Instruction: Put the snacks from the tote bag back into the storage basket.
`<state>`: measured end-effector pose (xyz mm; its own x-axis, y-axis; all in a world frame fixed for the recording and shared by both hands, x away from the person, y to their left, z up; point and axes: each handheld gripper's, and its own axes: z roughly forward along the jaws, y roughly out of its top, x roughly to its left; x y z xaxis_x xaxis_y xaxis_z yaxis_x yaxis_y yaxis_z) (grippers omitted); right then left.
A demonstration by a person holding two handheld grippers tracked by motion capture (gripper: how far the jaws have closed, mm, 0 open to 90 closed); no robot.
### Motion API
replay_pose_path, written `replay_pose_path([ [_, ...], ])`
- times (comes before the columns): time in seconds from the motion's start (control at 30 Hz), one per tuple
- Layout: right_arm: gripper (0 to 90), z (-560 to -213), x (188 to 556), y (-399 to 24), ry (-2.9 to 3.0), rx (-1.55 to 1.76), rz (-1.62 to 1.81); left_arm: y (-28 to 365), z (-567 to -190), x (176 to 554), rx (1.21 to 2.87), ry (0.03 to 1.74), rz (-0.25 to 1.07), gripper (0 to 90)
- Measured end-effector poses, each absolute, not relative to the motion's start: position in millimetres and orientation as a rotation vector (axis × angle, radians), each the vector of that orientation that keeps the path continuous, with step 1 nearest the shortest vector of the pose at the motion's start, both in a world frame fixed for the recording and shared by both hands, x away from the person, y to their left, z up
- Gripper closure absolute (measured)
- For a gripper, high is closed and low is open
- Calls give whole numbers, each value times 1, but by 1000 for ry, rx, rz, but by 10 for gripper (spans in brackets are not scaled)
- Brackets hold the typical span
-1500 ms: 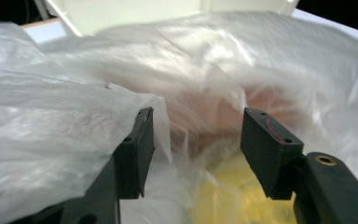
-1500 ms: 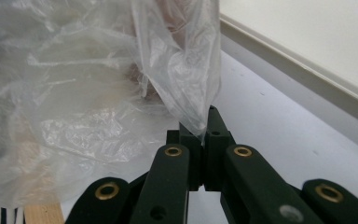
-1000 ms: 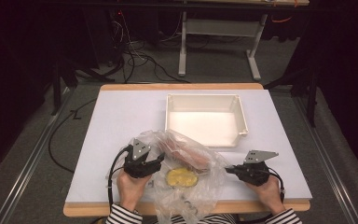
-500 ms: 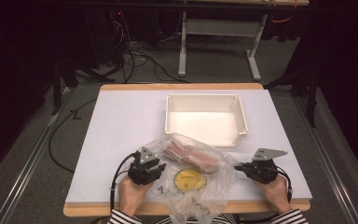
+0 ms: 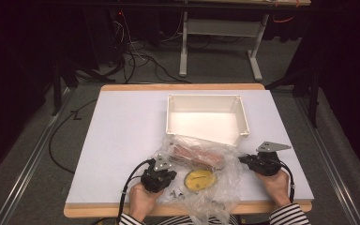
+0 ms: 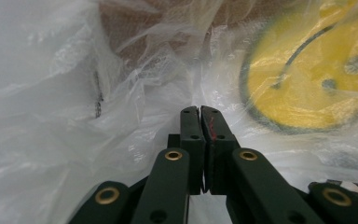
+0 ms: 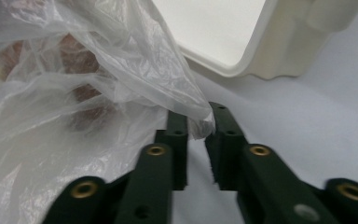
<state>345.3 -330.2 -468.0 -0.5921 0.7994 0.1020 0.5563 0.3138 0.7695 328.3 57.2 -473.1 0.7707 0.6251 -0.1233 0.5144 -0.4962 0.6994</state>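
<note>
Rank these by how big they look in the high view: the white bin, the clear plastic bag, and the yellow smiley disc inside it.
1. White bin and clear plastic bag: much alike in spread, too close to rank.
2. Yellow smiley disc: clearly smallest.

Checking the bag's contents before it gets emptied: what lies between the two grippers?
In the high view, the clear plastic bag spans the stretch between left gripper and right gripper, holding a yellow smiley-face disc and a brownish item.

Black-and-white striped sleeves [image 5: 288, 214], black grippers with brass rivets [image 6: 173, 155], grey three-cornered plates [image 5: 273, 146] on top, black cables [image 5: 127, 187] trailing off.
</note>
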Motion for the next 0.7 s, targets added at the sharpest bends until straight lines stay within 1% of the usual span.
replay_pose_path([
  [0.1, 675, -457, 332, -334, 2226, 1191, 1189, 55, -475, 327, 2205, 837, 183, 899],
  [0.13, 636, -448, 321, -333, 2181, 1159, 1166, 54, -476, 327, 2205, 834, 181, 900],
  [0.17, 636, -448, 321, -333, 2181, 1159, 1166, 54, -476, 327, 2205, 834, 181, 900],
  [0.2, 617, -440, 311, -332, 2149, 1110, 1176, 54, -476, 328, 2204, 833, 180, 900],
  [0.37, 609, -427, 296, -325, 2154, 1008, 1252, 54, -475, 327, 2189, 837, 189, 900],
  [0.47, 609, -421, 287, -308, 2209, 899, 1305, 53, -473, 327, 2164, 834, 195, 900],
  [0.7, 606, -437, 296, -286, 2359, 859, 1255, 55, -463, 321, 2144, 808, 226, 900],
])
